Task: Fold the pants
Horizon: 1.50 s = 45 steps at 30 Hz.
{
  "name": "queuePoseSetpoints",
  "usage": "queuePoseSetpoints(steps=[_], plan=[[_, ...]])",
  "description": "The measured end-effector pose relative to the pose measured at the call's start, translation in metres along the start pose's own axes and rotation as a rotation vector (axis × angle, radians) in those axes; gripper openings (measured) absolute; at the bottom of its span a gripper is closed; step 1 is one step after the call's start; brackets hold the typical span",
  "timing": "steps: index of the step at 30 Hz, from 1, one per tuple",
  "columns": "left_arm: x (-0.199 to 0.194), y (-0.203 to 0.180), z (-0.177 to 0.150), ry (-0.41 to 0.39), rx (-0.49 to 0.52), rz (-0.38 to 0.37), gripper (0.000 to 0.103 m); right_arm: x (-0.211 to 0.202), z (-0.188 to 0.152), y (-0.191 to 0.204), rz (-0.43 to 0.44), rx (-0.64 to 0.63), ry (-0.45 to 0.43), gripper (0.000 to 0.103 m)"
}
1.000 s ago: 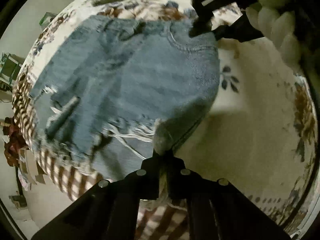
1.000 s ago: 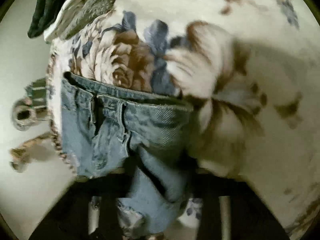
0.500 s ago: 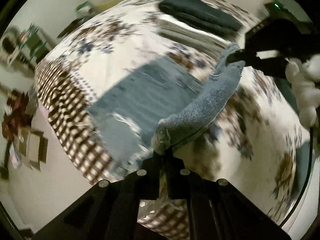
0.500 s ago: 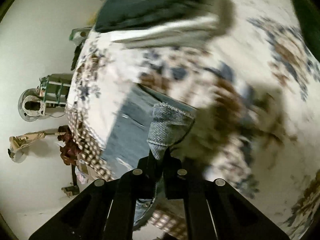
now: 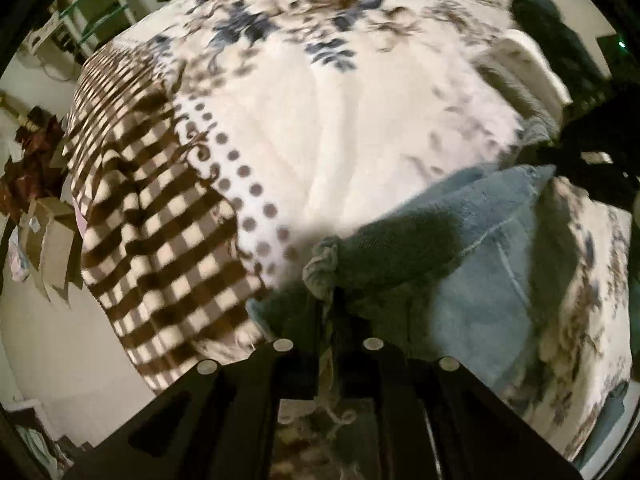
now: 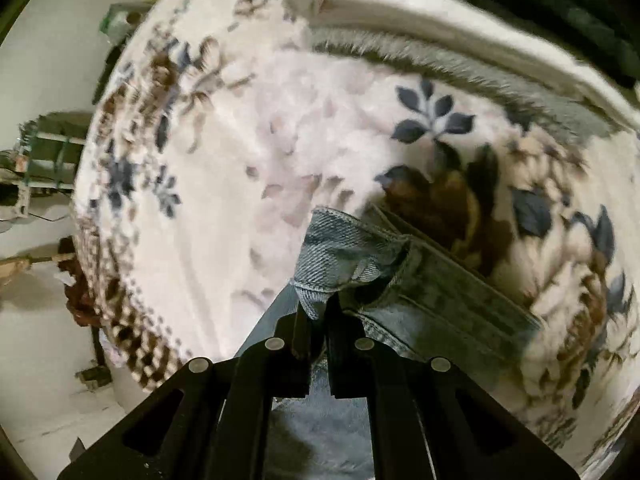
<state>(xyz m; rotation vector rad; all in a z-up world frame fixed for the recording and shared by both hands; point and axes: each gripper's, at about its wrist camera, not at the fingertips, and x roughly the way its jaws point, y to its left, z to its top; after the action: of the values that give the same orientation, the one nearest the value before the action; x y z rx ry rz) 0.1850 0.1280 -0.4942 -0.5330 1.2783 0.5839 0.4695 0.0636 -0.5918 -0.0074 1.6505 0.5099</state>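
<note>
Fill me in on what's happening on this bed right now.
A person is folding a pair of denim shorts on a flowered blanket, using a handheld gripper in each hand. The left gripper is shut on a frayed edge of the denim, and the right gripper is shut on a stitched edge by the waistband. Both pinched edges are lifted off the blanket, so the fold is mid-way. Folded bedding lies at the far side.

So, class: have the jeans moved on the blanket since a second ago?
Yes. The jeans, pinched by both grippers, left and right, folded rightwards, baring the blanket toward its checked border.
</note>
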Motion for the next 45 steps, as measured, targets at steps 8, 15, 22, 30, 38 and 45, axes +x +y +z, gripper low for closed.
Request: queuePoseSetpoints(steps=[8, 15, 22, 30, 38, 45], plan=[[-0.028, 0.037, -0.003, -0.14, -0.232, -0.078, 0.017, -0.011, -0.006, -0.007, 0.245, -0.076, 0.024, 0.082], [-0.068, 0.026, -0.032, -0.179, -0.375, -0.179, 0.096, -0.065, -0.055, -0.073, 0.26, -0.071, -0.064, 0.103], [-0.051, -0.026, -0.118, -0.045, -0.642, -0.409, 0.099, -0.068, -0.1, -0.148, 0.233, -0.077, -0.035, 0.103], [0.031, -0.039, -0.183, 0.072, -1.118, -0.55, 0.099, -0.009, -0.091, -0.194, 0.353, -0.016, 0.068, 0.103], [0.042, 0.005, -0.18, -0.056, -1.421, -0.528, 0.082, 0.045, -0.065, -0.195, 0.49, 0.066, 0.045, 0.098], [0.035, 0.028, -0.167, -0.073, -1.418, -0.507, 0.029, 0.038, -0.078, -0.199, 0.53, 0.119, -0.025, 0.029]])
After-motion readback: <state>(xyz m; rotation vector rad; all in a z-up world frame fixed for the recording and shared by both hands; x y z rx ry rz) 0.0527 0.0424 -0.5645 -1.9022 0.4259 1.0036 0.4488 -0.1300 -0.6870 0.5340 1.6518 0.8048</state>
